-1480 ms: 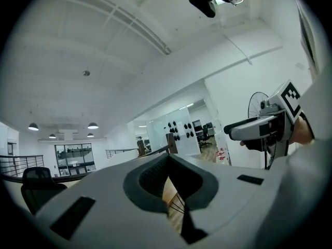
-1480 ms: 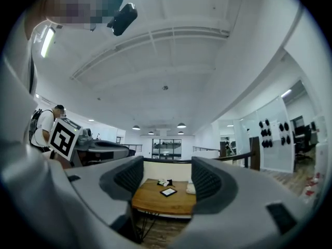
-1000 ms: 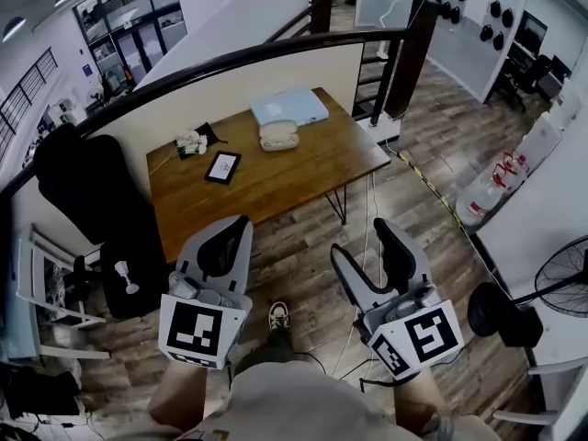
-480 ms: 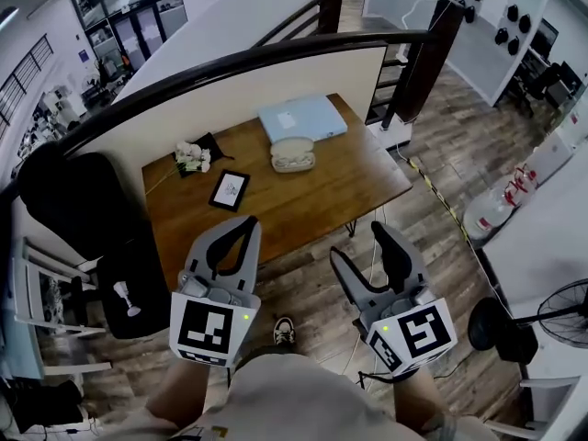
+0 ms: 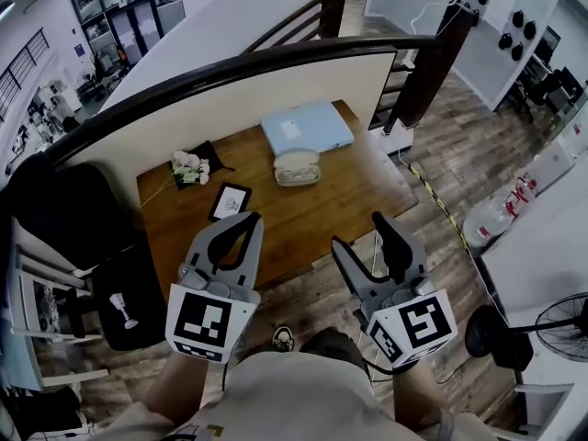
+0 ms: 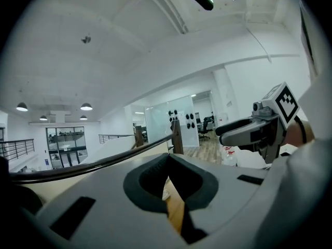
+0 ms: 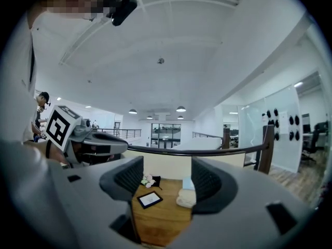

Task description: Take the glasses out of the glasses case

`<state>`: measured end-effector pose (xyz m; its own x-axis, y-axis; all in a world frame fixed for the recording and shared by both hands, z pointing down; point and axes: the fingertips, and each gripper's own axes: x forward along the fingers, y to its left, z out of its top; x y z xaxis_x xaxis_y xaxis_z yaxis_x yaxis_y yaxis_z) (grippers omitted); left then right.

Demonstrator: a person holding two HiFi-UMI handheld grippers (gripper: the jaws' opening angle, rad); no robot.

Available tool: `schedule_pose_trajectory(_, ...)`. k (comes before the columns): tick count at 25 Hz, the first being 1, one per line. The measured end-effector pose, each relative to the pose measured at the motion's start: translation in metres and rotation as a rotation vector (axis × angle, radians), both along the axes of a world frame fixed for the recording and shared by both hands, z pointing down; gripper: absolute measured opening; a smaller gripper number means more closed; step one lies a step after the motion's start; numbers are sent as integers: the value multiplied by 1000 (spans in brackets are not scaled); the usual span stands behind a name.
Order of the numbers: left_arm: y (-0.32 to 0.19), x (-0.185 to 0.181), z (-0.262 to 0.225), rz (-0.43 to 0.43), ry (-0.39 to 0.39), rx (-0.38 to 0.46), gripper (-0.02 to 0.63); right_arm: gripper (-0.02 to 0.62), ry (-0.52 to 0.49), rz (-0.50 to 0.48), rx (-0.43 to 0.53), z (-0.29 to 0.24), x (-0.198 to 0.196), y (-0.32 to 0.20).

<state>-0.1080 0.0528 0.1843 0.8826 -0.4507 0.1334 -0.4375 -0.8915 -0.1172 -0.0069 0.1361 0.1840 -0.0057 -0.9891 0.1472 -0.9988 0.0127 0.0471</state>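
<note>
**Glasses case untouched, grippers short of the table**

The person stands short of the wooden table [image 5: 344, 196], with both grippers held over the floor and well apart from anything on it. The left gripper [image 5: 241, 220] is clenched, jaw tips pressed together with nothing between them. The right gripper [image 5: 362, 235] is released, jaws spread, and only the distant tabletop shows through the gap. The cream glasses case [image 5: 297, 167] lies toward the table's far edge, just in front of a pale blue flat box [image 5: 306, 127]. A small tablet [image 5: 230, 201] and white flowers [image 5: 190, 165] sit to its left. Whether glasses lie inside is too small to tell. As I judge it, nothing is done yet: reaching the case, steadying it and lifting the glasses out all remain
</note>
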Motion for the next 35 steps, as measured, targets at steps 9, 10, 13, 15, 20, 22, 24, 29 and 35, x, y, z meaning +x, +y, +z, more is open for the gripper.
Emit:
schedule_pose_trajectory(9, -24, 42, 16, 0, -30, 10, 2, 284, -12, -21, 29, 4, 40, -29)
schedule_pose_trajectory(10, -27, 50, 16, -1, -25, 4, 2, 284, -10, -30, 32, 4, 47, -34)
schedule_pose_trajectory(13, -40, 73, 16, -29, -42, 29, 2, 285, -13, -68, 36, 6, 70, -54)
schedule_pose_trajectory(15, -53, 91, 16, -56, -55, 42, 2, 285, -12, -100, 30, 7, 87, -70)
schedule_pose_trajectory(20, -88, 135, 10, -138, -50, 60, 3, 285, -6, -200, 16, 8, 129, -114)
schedule_pose_trajectory(22, -102, 150, 6, -184, -54, 74, 2, 285, -8, -243, 6, 10, 145, -131)
schedule_pose_trajectory(24, -114, 162, 6, -230, -61, 74, 2, 285, -11, -286, -4, 12, 161, -147)
schedule_pose_trajectory(29, -139, 181, 15, -340, -102, 60, 2, 285, -21, -379, -8, 18, 193, -184)
schedule_pose_trajectory(35, -168, 181, 29, -481, -150, 60, 2, 290, 14, -500, -42, 33, 206, -218)
